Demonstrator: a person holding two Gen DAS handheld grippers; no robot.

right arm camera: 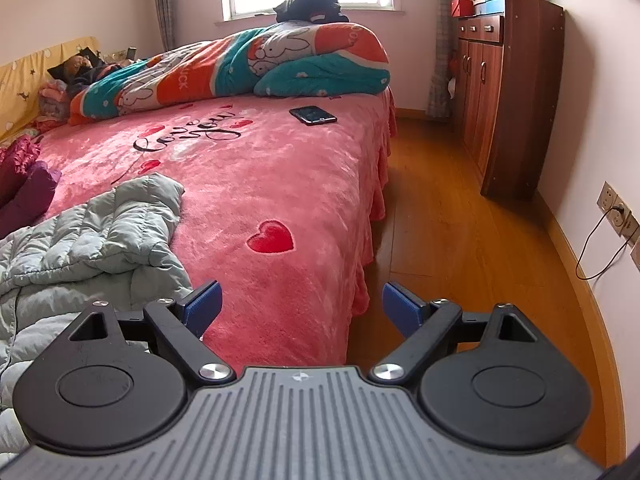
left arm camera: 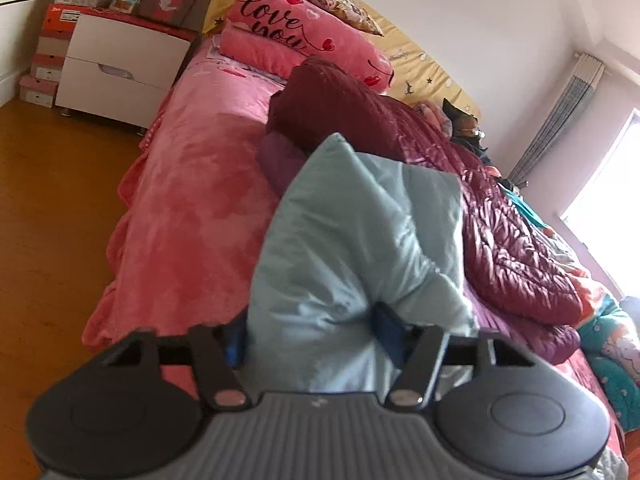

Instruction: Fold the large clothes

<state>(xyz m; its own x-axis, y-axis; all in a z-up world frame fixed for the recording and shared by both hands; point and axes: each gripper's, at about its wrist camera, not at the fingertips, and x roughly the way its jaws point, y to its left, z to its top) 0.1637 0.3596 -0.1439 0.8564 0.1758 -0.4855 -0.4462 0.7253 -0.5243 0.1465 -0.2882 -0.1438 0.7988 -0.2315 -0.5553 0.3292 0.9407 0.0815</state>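
Jacket (left arm camera: 352, 240), pale mint, quilted and puffy, lies crumpled on the pink bed (left arm camera: 192, 200) near its edge; long axis can't be told, one sleeve-like end (right arm camera: 136, 200) points up the bed. Left tool (left arm camera: 316, 340) clenched on a raised fold of it. Right tool (right arm camera: 302, 308) released, nothing between pads, over the bed edge.

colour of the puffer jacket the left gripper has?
Pale mint green, quilted. The jacket fills the left wrist view, bunched between the left gripper's pads.
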